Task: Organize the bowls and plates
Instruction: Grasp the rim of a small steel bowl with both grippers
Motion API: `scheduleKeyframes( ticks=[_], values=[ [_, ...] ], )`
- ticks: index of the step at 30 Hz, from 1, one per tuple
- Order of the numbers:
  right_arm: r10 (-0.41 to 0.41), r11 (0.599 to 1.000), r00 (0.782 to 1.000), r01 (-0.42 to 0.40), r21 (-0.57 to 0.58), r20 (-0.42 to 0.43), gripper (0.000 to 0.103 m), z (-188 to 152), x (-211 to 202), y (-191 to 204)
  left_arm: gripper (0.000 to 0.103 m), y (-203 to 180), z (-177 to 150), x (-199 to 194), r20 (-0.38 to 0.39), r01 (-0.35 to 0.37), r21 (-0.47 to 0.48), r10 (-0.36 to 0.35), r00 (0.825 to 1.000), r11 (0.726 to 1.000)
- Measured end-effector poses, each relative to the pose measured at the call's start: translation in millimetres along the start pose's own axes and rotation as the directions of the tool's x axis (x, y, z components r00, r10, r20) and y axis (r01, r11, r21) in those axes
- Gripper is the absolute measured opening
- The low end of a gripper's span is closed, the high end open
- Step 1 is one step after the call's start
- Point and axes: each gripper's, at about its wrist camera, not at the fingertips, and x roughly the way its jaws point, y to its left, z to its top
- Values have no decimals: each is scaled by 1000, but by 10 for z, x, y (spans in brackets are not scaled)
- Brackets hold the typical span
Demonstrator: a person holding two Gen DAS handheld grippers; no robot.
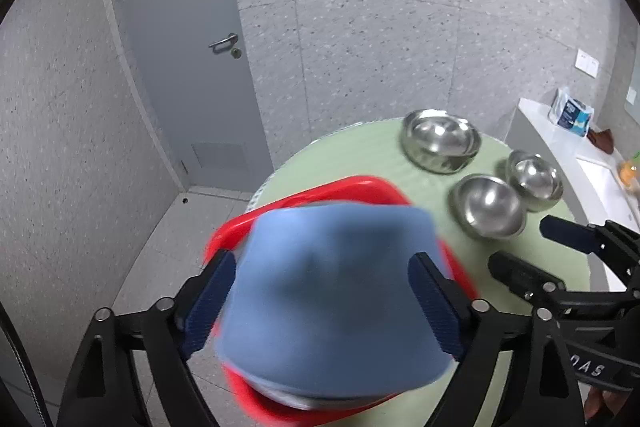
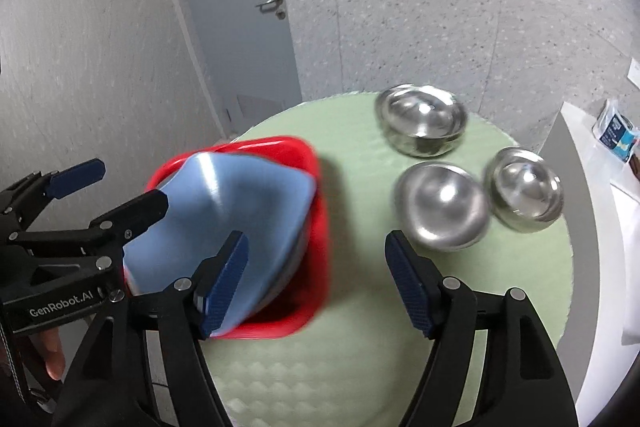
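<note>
We see the blue plate [image 2: 240, 211] lying tilted in the red plate [image 2: 316, 227] on the green round desk [image 2: 360, 347], probably nested there to make one stack. Our left claw [image 1: 324, 303] stands released around it, pads apart from its edges; our right claw [image 2: 316, 283] is released and empty. Three steel bowls [image 2: 444, 207] stand apart on the right, nothing blocking them.

Even indoor light, fisheye-bent edges, motion blur, glare on steel bowls [image 2: 442, 205].
</note>
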Motion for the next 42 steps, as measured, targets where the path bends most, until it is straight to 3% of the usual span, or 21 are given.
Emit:
scheduleKeyframes(
  ticks=[10,17,22,29,33,37,39,41,42],
  values=[
    [-14,1000,1000,13,16,28,74,182,-88,-1563,96,-1495,456,480,-9,-7,-22,7,1000,1000],
    [-4,1000,1000,5,27,-23,74,314,79,-2532,96,-2246,753,1103,-101,-19,-64,12,995,998],
    [20,999,998,-17,48,-66,74,295,285,-2937,96,-2564,926,1541,-153,-9,-90,-5,988,996],
    [102,989,984,-84,123,-144,73,222,725,-3289,91,-2967,1224,2293,-215,13,-14,-16,976,1000],
    [131,980,975,-100,172,-180,73,206,954,-3461,90,-3085,1383,2779,-261,-14,15,18,965,1000],
    [186,968,962,-145,204,-200,72,201,1126,-3529,75,-3166,1447,3130,-305,-14,43,26,952,999],
    [206,965,955,-163,203,-212,66,197,1195,-3518,64,-3205,1469,3274,-325,-12,63,32,945,998],
    [238,959,943,-190,210,-232,52,190,1277,-3499,57,-3245,1474,3395,-335,-21,72,44,941,997],
    [266,951,935,-214,224,-236,48,184,1314,-3498,43,-3256,1490,3467,-343,-12,78,38,938,997]
  ],
)
